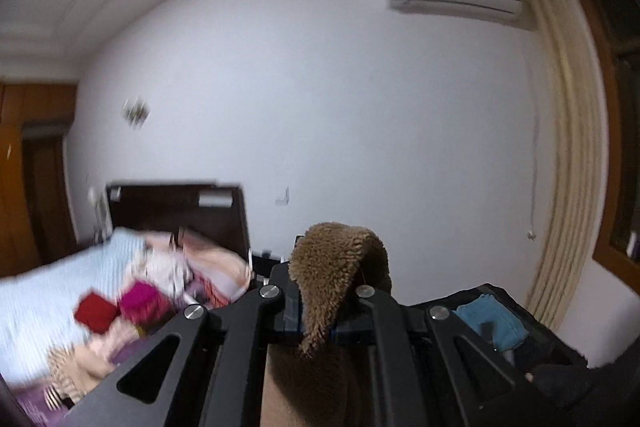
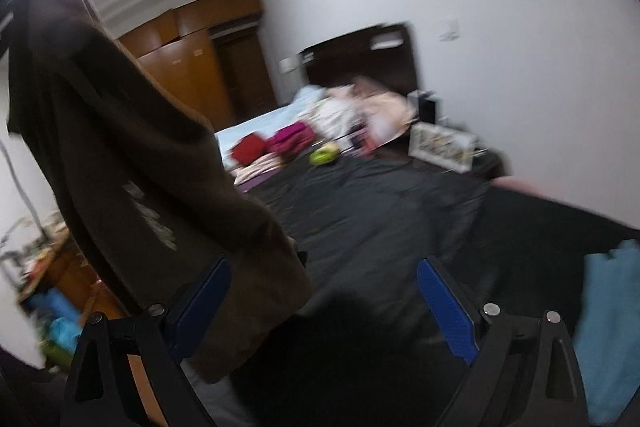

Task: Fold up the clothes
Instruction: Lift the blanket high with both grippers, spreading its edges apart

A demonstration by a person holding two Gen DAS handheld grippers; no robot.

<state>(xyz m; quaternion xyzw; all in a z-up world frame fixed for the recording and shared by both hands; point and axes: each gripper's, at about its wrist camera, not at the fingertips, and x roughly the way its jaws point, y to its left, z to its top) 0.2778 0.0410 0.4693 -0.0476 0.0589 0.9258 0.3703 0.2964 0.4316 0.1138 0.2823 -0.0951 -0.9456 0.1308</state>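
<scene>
My left gripper (image 1: 320, 311) is shut on a brown fleecy garment (image 1: 332, 279) and holds it high, pointing at the wall. A fold of it sticks up between the fingers and the rest hangs below. In the right wrist view the same brown garment (image 2: 132, 163) hangs at the left, with a pale print on it, above the dark bedspread (image 2: 380, 219). My right gripper (image 2: 324, 291) is open and empty, its blue pads (image 2: 444, 303) wide apart, just right of the garment's lower edge.
A teal cloth (image 2: 612, 327) lies at the right on the bed; it also shows in the left wrist view (image 1: 492, 319). Red (image 2: 248, 147) and magenta (image 2: 292, 139) folded clothes, a green item (image 2: 325, 154) and pink bedding lie by the dark headboard (image 2: 360, 59). A wooden wardrobe (image 2: 188, 71) stands behind.
</scene>
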